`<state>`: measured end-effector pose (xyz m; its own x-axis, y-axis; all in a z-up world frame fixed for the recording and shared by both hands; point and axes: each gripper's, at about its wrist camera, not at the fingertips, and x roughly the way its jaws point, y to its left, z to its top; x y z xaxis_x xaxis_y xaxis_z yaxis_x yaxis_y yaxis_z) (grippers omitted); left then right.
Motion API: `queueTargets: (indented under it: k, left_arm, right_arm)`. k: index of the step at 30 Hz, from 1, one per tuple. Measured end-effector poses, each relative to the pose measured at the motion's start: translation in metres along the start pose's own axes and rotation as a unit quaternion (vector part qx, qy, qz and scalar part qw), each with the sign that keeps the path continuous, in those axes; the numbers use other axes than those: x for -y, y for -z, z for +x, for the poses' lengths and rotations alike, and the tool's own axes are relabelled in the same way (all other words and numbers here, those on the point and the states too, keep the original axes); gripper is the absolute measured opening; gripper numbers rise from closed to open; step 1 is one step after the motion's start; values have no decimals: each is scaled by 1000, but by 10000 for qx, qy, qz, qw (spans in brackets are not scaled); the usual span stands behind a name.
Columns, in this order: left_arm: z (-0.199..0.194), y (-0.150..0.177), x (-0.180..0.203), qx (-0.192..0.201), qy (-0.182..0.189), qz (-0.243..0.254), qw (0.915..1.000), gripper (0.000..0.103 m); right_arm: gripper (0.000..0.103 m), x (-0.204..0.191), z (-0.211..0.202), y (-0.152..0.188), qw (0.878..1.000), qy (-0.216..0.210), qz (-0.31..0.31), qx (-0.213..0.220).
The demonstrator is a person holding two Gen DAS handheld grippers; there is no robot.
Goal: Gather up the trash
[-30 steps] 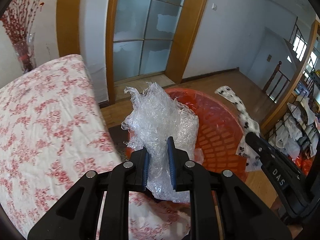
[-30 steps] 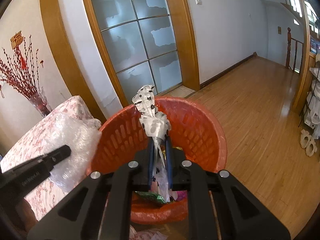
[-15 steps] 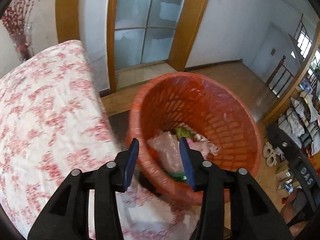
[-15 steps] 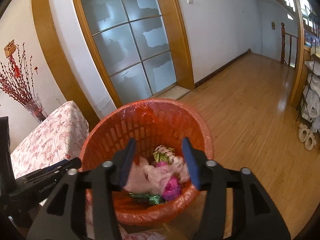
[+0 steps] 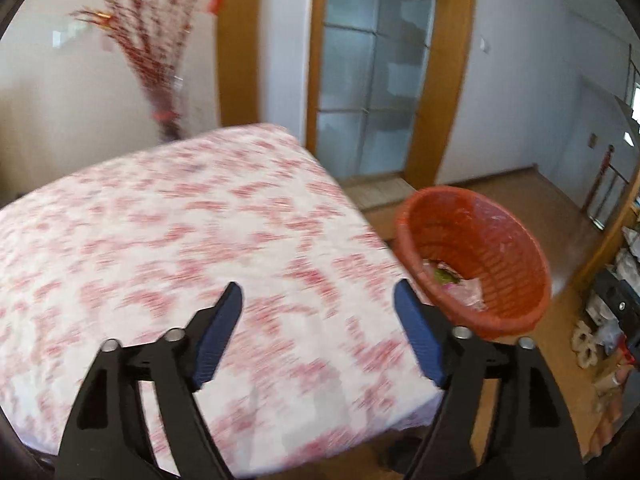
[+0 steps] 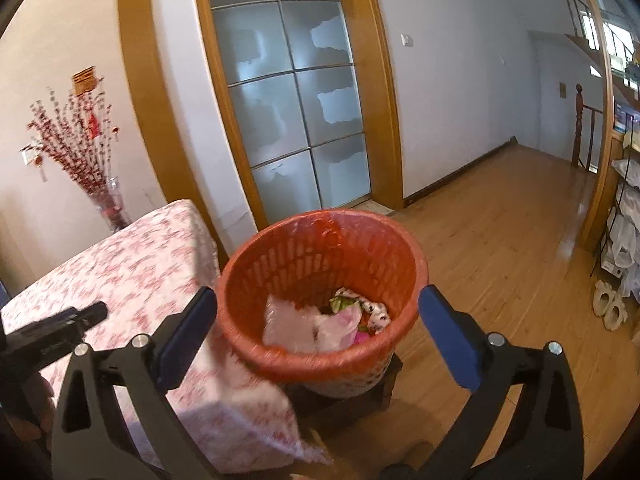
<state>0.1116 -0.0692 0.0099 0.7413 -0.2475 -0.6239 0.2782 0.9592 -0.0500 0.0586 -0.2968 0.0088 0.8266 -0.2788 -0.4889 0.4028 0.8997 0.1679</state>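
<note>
Left wrist view: left gripper (image 5: 318, 300) above the floral tablecloth (image 5: 168, 240), jaws wide apart and opening further, nothing between them. Orange basket (image 5: 476, 264) off to the right past the table edge, trash (image 5: 460, 284) lying at its bottom. Judged step: moving off after a drop, ready for the next piece. Best done by sweeping slowly enough to kill the blur, scanning the cloth for leftovers, keeping jaws spread until a target is squared up. No loose trash visible on the cloth here, though smeared. Cloth soft, white with red blossoms, draped over the corner. Basket rigid lattice plastic, round, flaring upward.

Right wrist view: right gripper (image 6: 318, 308) framing the basket (image 6: 256, 268), jaws very wide and opening, empty. Trash (image 6: 324, 320) inside: crumpled clear film, pinkish bag, green wrapper, spotted white plastic, all light and crushable. Basket on a low dark stand (image 6: 360, 392), touching the draped cloth (image 6: 132, 264). Wooden floor glossy, glass door frosted.
</note>
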Motion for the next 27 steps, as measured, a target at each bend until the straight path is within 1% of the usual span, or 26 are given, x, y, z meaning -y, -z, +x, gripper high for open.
queueTargets:
  k: [3,6,10,12,16,20,27]
  left_arm:
    - [-31,19,-13,218,-225,-76,9995,92]
    - [-57,39,-25,333,-353,-180,9987,94]
    - [-83,57,-33,494,-530,-282,9970,97]
    - [-98,65,-37,667,-642,-329,9952,100]
    - [-122,75,-40,985,-926,-321,9903,100]
    - [-132,86,-42,1125,-1035,-291,9878,100]
    - [-131,102,-48,1009,-1054,-430,9884,100]
  right_arm:
    - [99,-15,-23,12,9998,-46,-184,99]
    - [99,-31,-47,22,9992,-160,-324,197]
    - [99,-52,-73,33,9975,-291,-536,368]
    - [99,-63,-86,40,9963,-312,-661,456]
    - [99,-80,-106,52,9942,-350,-828,588]
    - [99,-87,-119,61,9936,-287,-879,654]
    - [99,-91,-130,74,9935,37,-926,663]
